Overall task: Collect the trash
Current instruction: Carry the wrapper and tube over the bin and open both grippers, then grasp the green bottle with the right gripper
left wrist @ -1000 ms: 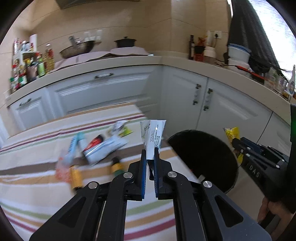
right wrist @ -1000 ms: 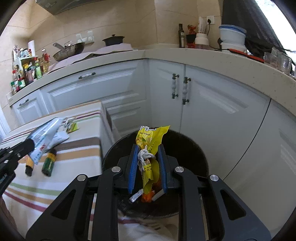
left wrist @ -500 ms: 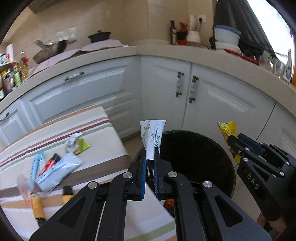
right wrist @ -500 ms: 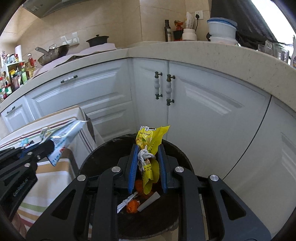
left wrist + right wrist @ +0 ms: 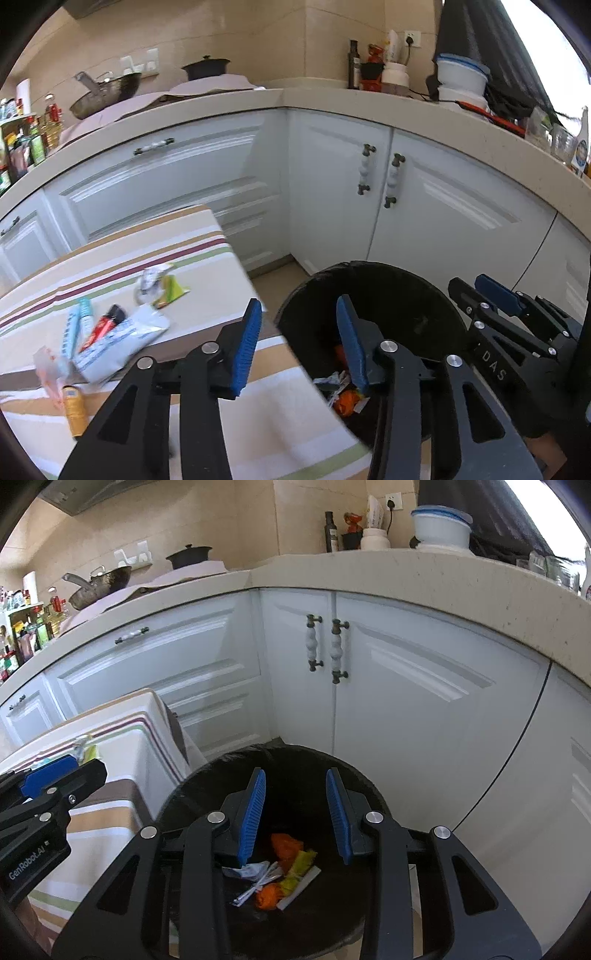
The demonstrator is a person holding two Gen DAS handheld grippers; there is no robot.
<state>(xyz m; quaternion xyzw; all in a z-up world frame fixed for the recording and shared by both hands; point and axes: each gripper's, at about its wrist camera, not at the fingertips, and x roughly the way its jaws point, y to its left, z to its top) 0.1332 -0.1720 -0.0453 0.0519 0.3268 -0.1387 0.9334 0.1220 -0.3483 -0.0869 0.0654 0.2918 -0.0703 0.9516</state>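
White kitchen cabinets (image 5: 406,686) behind; your left gripper (image 5: 299,332) and right gripper (image 5: 295,805) are opening, empty, over the black round bin (image 5: 295,760); striped tablecloth (image 5: 122,266) left.

Wrappers (image 5: 280,871) in bin (image 5: 207,775), right of table (image 5: 207,266).

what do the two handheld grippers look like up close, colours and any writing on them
Both are matte black linkage frames with silver pivot rivets and ribbed blue finger pads. The left gripper carries "GenRobot.AI" on its side; the right gripper shows letters reading "DAS". No cables or sleeves are visible.
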